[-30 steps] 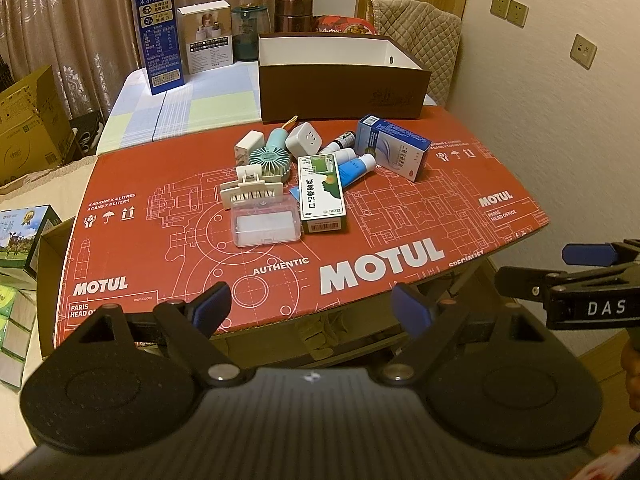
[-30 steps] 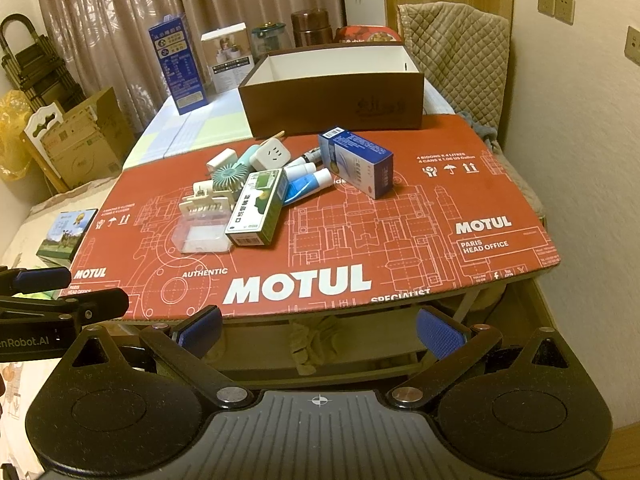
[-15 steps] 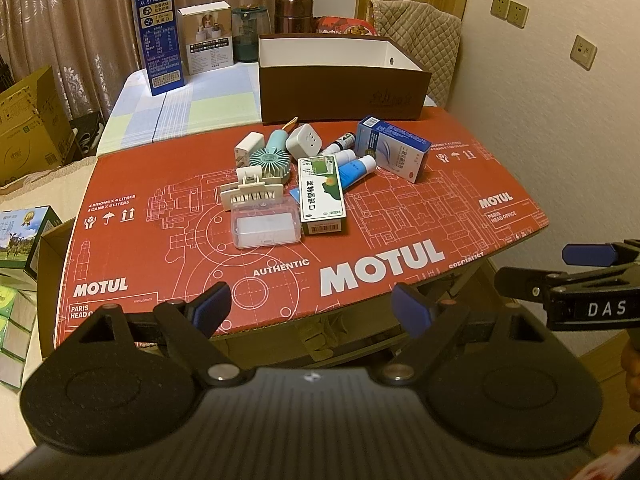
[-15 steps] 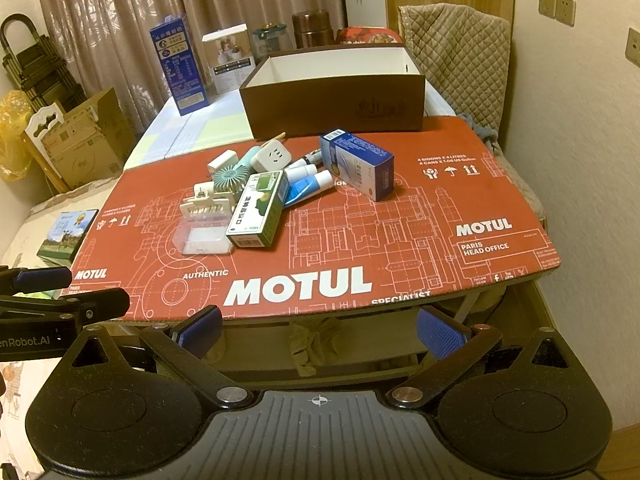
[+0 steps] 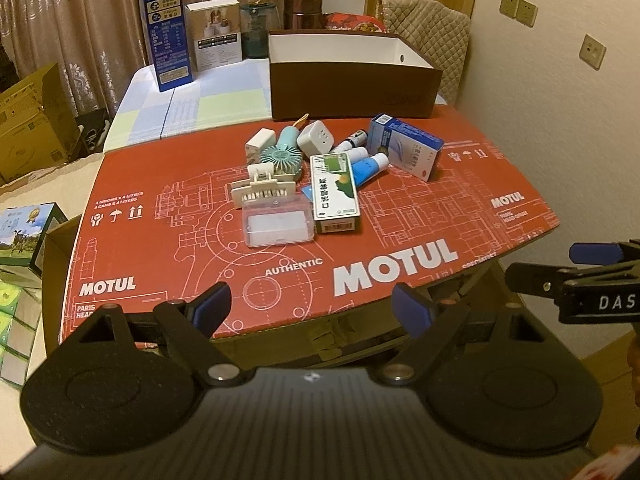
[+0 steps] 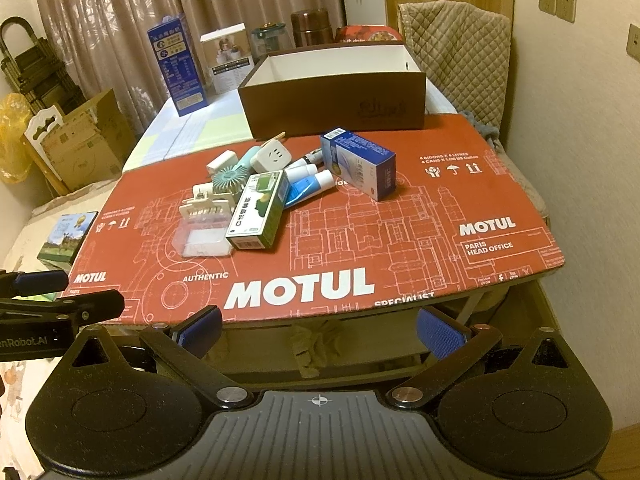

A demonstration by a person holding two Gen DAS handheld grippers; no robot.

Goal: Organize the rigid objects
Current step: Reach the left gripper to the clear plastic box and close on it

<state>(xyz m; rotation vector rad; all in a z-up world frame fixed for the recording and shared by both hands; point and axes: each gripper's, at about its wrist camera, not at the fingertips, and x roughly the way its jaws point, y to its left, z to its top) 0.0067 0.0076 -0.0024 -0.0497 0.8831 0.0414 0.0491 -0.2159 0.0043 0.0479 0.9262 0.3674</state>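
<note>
A pile of small items lies mid-way on the red MOTUL cardboard [image 5: 160, 248]: a clear plastic case [image 5: 278, 226], a green-and-white box [image 5: 334, 192], a teal mini fan [image 5: 280, 158], a white plug adapter [image 5: 316, 138], blue-and-white tubes [image 5: 370, 166] and a blue-and-white carton [image 5: 404, 146]. Behind them stands an open brown box [image 5: 352, 88] with a white inside. My left gripper [image 5: 310, 310] is open, short of the cardboard's near edge. My right gripper [image 6: 320, 328] is open too, holding nothing. In the right wrist view the carton [image 6: 360, 162] and the green box [image 6: 256, 210] show as well.
A tall blue carton [image 5: 166, 34], a white product box [image 5: 216, 34], a jar and a brown canister stand at the table's far end. Cardboard boxes [image 5: 28, 120] sit left on the floor. A quilted chair [image 6: 456, 64] and the wall lie right.
Both grippers have crept slightly forward toward the table; the items look a touch nearer. Nothing on the cardboard has moved.
</note>
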